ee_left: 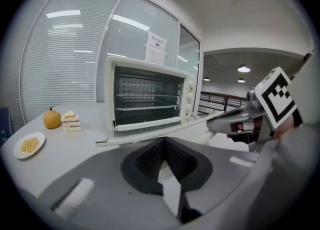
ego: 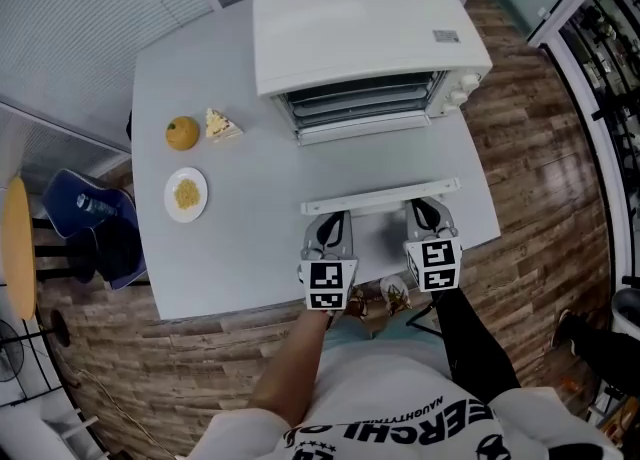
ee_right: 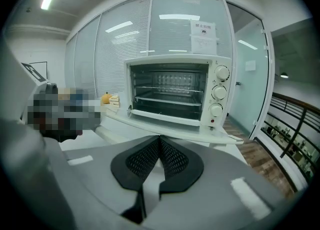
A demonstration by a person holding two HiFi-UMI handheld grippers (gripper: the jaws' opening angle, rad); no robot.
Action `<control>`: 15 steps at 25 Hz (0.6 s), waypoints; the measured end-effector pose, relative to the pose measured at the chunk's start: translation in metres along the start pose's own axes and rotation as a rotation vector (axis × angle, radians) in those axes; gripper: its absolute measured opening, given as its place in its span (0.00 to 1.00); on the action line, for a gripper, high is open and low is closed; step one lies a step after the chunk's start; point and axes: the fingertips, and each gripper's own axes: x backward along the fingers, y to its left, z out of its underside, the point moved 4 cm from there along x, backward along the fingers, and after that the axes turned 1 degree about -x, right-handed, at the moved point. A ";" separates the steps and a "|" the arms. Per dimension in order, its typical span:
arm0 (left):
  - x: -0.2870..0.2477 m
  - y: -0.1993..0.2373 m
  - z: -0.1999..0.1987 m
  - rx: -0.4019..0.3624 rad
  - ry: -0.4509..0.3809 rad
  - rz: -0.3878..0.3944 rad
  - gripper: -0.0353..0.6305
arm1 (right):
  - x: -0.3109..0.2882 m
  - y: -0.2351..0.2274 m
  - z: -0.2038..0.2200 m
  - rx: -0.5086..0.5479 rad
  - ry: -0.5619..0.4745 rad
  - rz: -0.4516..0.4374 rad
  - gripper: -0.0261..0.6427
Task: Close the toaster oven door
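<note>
The white toaster oven (ego: 365, 43) stands at the table's far side with its door (ego: 380, 195) folded down flat toward me; its racks show inside (ee_left: 146, 101). Both grippers sit side by side at the door's front edge. In the head view my left gripper (ego: 333, 218) is by the handle bar's left part and my right gripper (ego: 426, 210) by its right part. In the left gripper view the bar (ee_left: 150, 135) runs just over the shut left gripper (ee_left: 162, 139). The shut right gripper (ee_right: 160, 137) lies just beneath the door edge (ee_right: 175, 131). Neither holds anything.
On the grey table's (ego: 240, 248) left part are an orange (ego: 182, 133), a cake slice (ego: 221, 125) and a small plate (ego: 186, 194) of yellow food. The oven's knobs (ee_right: 220, 91) are on its right side. Wood floor lies beyond the table's right edge.
</note>
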 end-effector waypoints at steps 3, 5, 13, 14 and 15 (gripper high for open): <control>-0.002 0.000 -0.011 -0.005 -0.014 0.011 0.13 | -0.001 -0.002 -0.011 -0.005 -0.015 0.004 0.04; -0.002 0.000 -0.018 -0.013 -0.024 0.013 0.13 | -0.002 -0.003 -0.018 -0.008 -0.026 0.011 0.04; 0.000 0.003 -0.046 -0.054 -0.064 0.041 0.13 | -0.003 -0.004 -0.045 -0.040 -0.069 0.040 0.04; 0.001 0.005 -0.049 -0.052 -0.067 0.043 0.13 | -0.003 -0.004 -0.048 -0.042 -0.074 0.047 0.04; 0.001 0.007 -0.052 -0.052 -0.071 0.043 0.13 | -0.002 -0.004 -0.052 -0.039 -0.081 0.054 0.04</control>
